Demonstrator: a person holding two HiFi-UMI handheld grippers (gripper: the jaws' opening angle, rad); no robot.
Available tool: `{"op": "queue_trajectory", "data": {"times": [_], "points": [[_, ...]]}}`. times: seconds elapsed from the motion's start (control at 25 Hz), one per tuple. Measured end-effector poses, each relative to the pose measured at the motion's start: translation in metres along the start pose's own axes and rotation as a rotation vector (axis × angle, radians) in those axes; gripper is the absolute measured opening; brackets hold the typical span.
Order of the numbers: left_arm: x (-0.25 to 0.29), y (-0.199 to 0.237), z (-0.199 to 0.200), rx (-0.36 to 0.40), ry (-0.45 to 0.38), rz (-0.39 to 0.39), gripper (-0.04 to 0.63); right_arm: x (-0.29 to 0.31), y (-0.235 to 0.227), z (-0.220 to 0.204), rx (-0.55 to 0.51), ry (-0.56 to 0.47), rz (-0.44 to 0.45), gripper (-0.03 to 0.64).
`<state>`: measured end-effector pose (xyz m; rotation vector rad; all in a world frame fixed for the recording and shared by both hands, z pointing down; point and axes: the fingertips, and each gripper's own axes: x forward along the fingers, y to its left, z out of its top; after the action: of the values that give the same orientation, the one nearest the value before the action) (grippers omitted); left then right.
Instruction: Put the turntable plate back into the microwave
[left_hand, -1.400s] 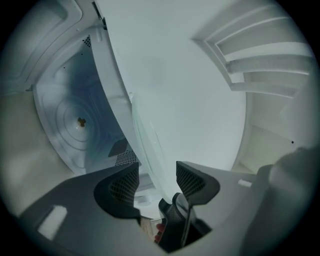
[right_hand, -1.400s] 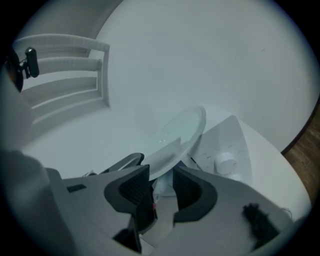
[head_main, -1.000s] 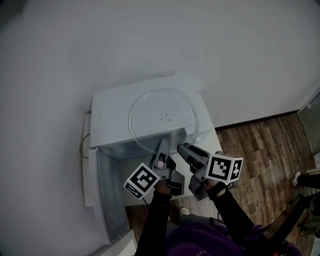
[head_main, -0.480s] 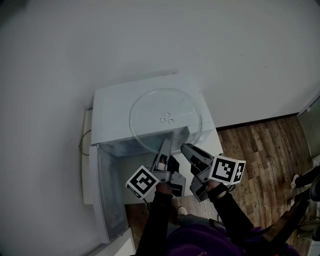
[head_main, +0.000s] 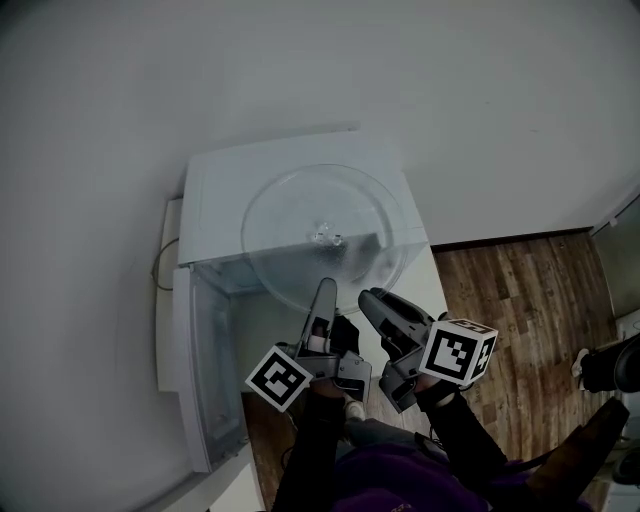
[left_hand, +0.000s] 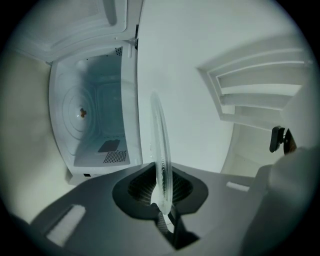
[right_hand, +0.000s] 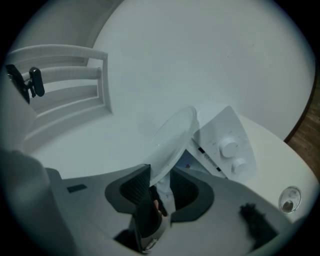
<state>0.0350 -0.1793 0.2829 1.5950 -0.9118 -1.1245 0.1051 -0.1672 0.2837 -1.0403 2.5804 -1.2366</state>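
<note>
Lifting goes smoother if the right claw (head_main: 365, 297) gets shut first: the turntable plate (head_main: 300, 225), ahead of both claws over the microwave (head_main: 215, 192), is pinched by the just-tightened left claw (head_main: 325, 287) but left loose between the right's just-narrowed, still-apart jaws.

- turntable plate (head_main: 320, 235): clear glass, smooth & shiny; you see right thru it.
- microwave (head_main: 215, 190): white shell, smooth, soft shine; inside is glossy white w/ tiny-hole patches.
- left gripper (left_hand: 161, 187): matt grey plastic; pads (left_hand: 138, 187) black, ribbed, rough-looking.
- right gripper (right_hand: 159, 187): same matt grey plastic, black ribbed pads.
- floor (head_main: 520, 290): brown wood planks, grain shows.
- wall (head_main: 300, 70): plain white, matt.
- your sleeves (head_main: 310, 440): dark cloth.
</note>
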Motion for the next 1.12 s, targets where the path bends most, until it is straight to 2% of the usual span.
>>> {"op": "queue_trajectory", "data": {"times": [0.28, 0.56, 0.72, 0.88, 1.0, 1.12], "points": [[-0.036, -0.02, 0.008, -0.005, -0.066, -0.077, 0.032, -0.011, 0.035, -0.018, -0.107, 0.037, 0.051, 0.133], [-0.073, -0.024, 0.013, -0.026, -0.131, -0.084, 0.034, -0.018, 0.057, -0.048, -0.184, 0.121, 0.102, 0.138], [-0.095, -0.012, 0.018, -0.02, -0.174, -0.055, 0.035, -0.024, 0.051, -0.069, -0.281, 0.193, 0.056, 0.17], [-0.116, 0.003, 0.021, -0.038, -0.214, -0.027, 0.035, -0.038, 0.036, -0.088, -0.388, 0.263, -0.013, 0.169], [-0.13, 0.01, 0.019, -0.008, -0.233, -0.009, 0.032, -0.043, 0.036, -0.094, -0.401, 0.289, -0.007, 0.169], [-0.141, 0.009, 0.015, 0.004, -0.236, -0.022, 0.035, -0.048, 0.038, -0.097, -0.427, 0.307, 0.002, 0.167]]}}
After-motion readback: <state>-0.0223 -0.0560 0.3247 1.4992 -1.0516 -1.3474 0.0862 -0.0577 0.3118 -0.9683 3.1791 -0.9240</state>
